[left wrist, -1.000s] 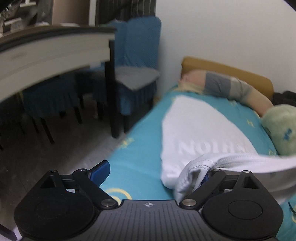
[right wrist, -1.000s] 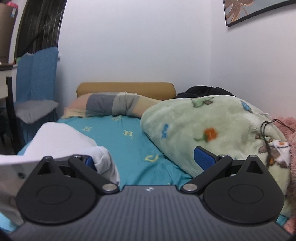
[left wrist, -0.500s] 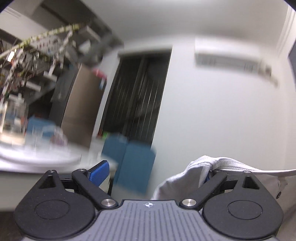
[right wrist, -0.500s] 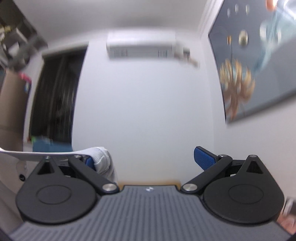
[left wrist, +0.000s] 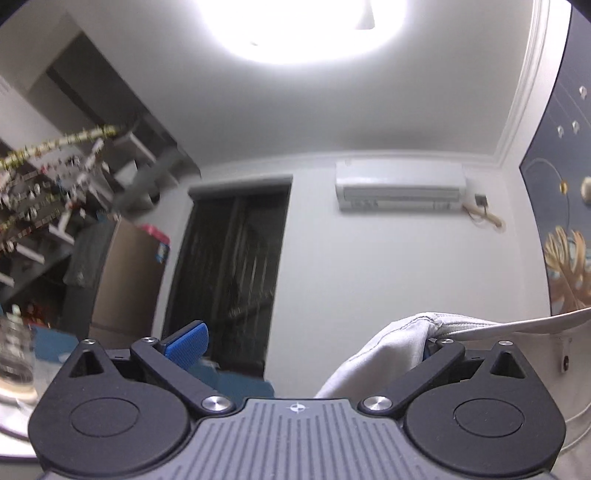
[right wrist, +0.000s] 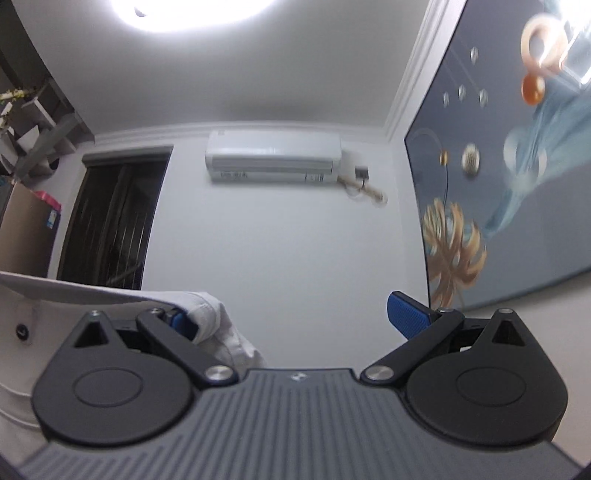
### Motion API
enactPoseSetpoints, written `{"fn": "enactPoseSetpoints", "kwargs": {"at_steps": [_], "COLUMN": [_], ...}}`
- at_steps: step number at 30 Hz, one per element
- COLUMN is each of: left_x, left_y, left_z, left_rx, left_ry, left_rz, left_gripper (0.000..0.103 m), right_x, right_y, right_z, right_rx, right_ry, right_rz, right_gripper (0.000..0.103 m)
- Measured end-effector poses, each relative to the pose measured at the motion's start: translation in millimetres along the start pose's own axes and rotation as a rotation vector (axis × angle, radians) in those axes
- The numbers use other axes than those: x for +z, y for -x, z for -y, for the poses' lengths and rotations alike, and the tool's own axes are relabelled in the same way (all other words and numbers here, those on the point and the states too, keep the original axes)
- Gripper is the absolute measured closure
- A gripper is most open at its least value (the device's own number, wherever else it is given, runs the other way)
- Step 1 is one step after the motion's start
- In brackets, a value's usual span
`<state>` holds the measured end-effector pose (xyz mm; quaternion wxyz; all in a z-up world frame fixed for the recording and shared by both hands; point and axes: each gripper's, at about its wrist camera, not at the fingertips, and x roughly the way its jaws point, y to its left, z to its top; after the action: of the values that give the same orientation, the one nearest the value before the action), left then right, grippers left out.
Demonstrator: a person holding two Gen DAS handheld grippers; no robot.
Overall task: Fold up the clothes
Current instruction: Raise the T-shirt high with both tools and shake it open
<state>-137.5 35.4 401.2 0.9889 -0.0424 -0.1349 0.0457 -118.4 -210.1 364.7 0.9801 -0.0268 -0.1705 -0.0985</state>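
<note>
A white garment point(left wrist: 388, 347) is draped over the right finger of my left gripper point(left wrist: 304, 343), whose jaws stand wide apart; the blue left fingertip point(left wrist: 186, 341) is bare. In the right wrist view the same white garment point(right wrist: 207, 314) hangs over the left finger of my right gripper point(right wrist: 293, 317), also open, with its blue right fingertip point(right wrist: 406, 314) bare. A taut white edge of cloth point(right wrist: 55, 286) runs off to the left between the two grippers. Both cameras point up at the wall and ceiling, so the bed and the rest of the garment are hidden.
An air conditioner point(left wrist: 399, 186) hangs on the white wall, with a dark doorway point(left wrist: 229, 273) to its left. A large dark painting point(right wrist: 509, 184) covers the right wall. Shelving and a brown cabinet point(left wrist: 122, 280) stand at left. A bright ceiling lamp point(left wrist: 295, 26) glares overhead.
Both grippers have swung upward with the garment hooked on their inner fingers. The view went from the bed and pillows to the wall, then higher to the ceiling lamp.
</note>
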Motion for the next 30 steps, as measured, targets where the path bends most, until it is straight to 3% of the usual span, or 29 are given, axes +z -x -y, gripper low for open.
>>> {"fn": "enactPoseSetpoints", "kwargs": {"at_steps": [6,9,15,19,23,27,30], "left_x": [-104.3,-164.7,-297.3,-421.4,-554.4,-680.7,-743.0], "left_y": [-59.6,-125.3,-306.5,-409.0,-503.6,-541.6,-549.1], "left_z": [2.3,-6.7,-12.0,-9.3,-8.7,-18.3,-23.1], "left_rx": [-0.019,-0.008,0.104,0.138,0.157,0.156,0.144], "left_ry": [0.0,-0.011,-0.03,-0.053,-0.078,-0.094,-0.115], "left_rz": [-0.153,-0.222,-0.362,-0.48,-0.607,-0.81,-0.935], "left_gripper": [0.0,0.0,0.0,0.0,0.0,0.0,0.0], "right_x": [-93.9,-142.3,-257.2,-362.5,-490.3,-615.1,-681.3], "right_y": [-35.7,-75.9,-227.2,-317.0,-385.8,-425.3,-434.5], "right_z": [-14.0,-22.4,-64.3,-97.5,-112.4,-130.2,-140.2], "right_rx": [-0.007,-0.015,-0.077,-0.072,-0.026,0.032,0.077], "right_ry": [0.041,0.036,0.061,0.148,0.136,0.162,0.162], "right_rz": [-0.163,-0.258,-0.444,-0.479,-0.61,-0.788,-0.911], "right_gripper": [0.0,0.0,0.0,0.0,0.0,0.0,0.0]}}
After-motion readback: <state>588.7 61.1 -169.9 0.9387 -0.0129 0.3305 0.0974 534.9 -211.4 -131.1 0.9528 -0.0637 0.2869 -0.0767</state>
